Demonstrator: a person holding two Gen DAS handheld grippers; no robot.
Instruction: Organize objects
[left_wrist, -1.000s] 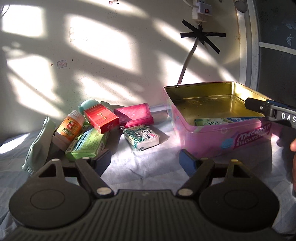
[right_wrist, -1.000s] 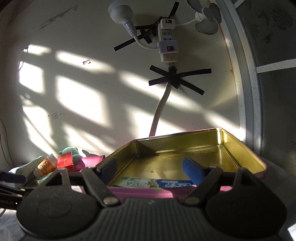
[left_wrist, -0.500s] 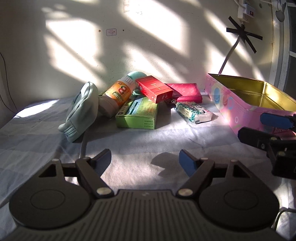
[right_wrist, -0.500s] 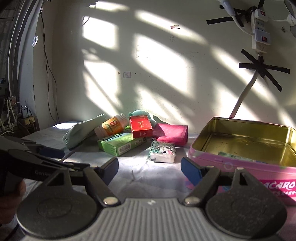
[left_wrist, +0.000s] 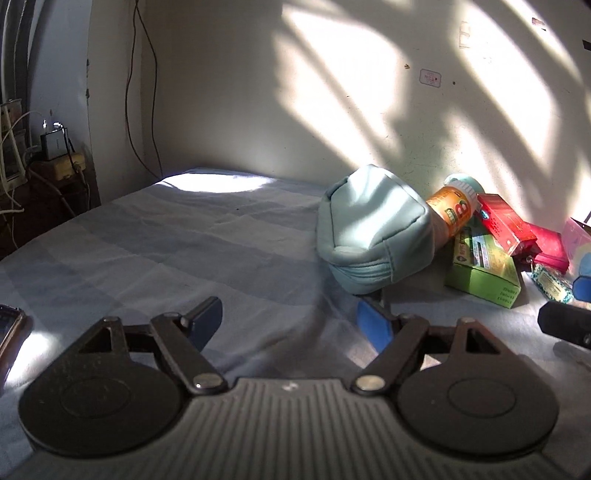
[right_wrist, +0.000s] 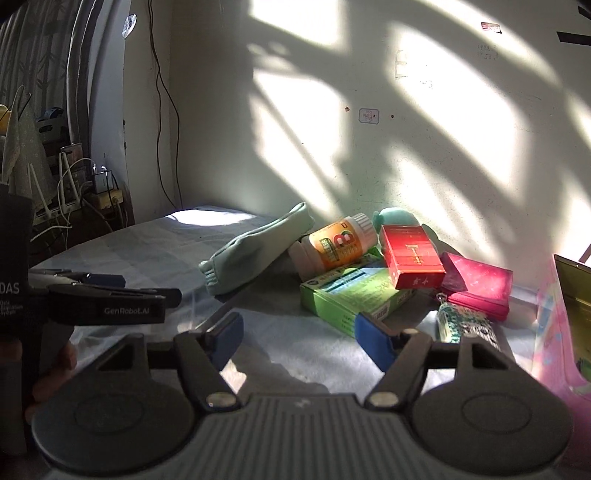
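Risk check: the loose pile is stacked on itself. The red cardboard box (right_wrist: 412, 256) leans on the flat green carton (right_wrist: 354, 291), and the orange-labelled pill bottle with a white cap (right_wrist: 338, 245) lies propped on that carton too. Pull the carton first and both probably slide or roll, the bottle most likely.

The pale mint fabric pouch (left_wrist: 373, 236) is soft; a pinch may only catch a fold and it sags out. The small green-and-white patterned packet (right_wrist: 467, 326) sits just beside the magenta zip purse (right_wrist: 478, 284), so it is easy to grab both.

Right gripper (right_wrist: 299, 338): jaws closing, nothing between them, only cloth below. Closed too far, it won't span the carton. Left gripper (left_wrist: 291, 319): jaws moderately open, empty, aimed at bare sheet left of the pouch. The two grippers are near each other, so a clash is possible.

The pink biscuit tin with a gold inside (right_wrist: 561, 314) is at the right edge.

Surface: a wrinkled pale blue checked sheet (left_wrist: 155, 251), soft, so things tip. Cream wall (right_wrist: 424, 147), hard sun patches, deep shadows; cables and chargers in the left corner.
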